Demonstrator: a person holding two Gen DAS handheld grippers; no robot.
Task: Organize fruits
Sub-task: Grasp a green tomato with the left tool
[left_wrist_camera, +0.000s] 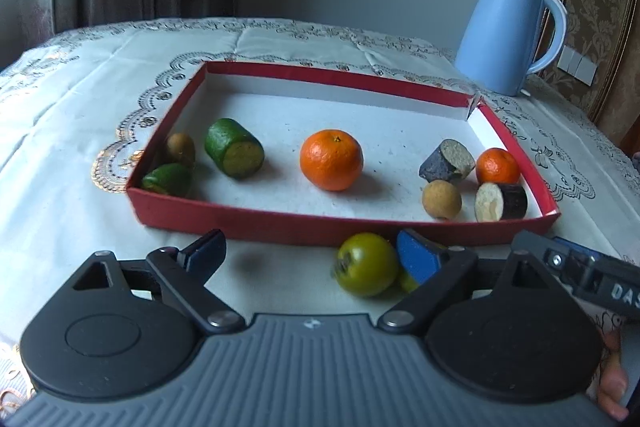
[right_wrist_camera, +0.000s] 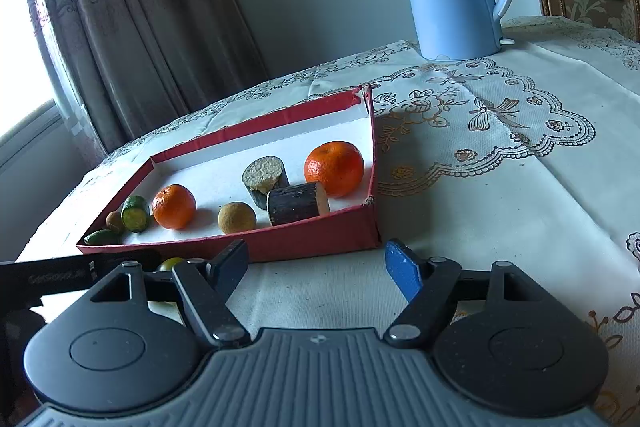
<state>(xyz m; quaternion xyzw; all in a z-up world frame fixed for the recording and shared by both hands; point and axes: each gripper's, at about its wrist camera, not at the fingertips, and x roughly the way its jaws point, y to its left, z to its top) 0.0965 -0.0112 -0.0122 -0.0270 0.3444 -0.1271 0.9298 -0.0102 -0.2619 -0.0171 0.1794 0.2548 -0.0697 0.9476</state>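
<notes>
Both grippers are spread apart, holding nothing: the left gripper has a green fruit against one finger, the right gripper is empty.

You have a red box lid that looks like matt cardboard, with a white, faintly speckled paper lining. At its twelve o'clock the tablecloth is soft woven cloth with shiny embroidered trim. At two o'clock the blue kettle reads as smooth, satin plastic. The mandarin has a pebbled, slightly glossy peel; the green fruit at six o'clock looks smooth and waxy.
</notes>
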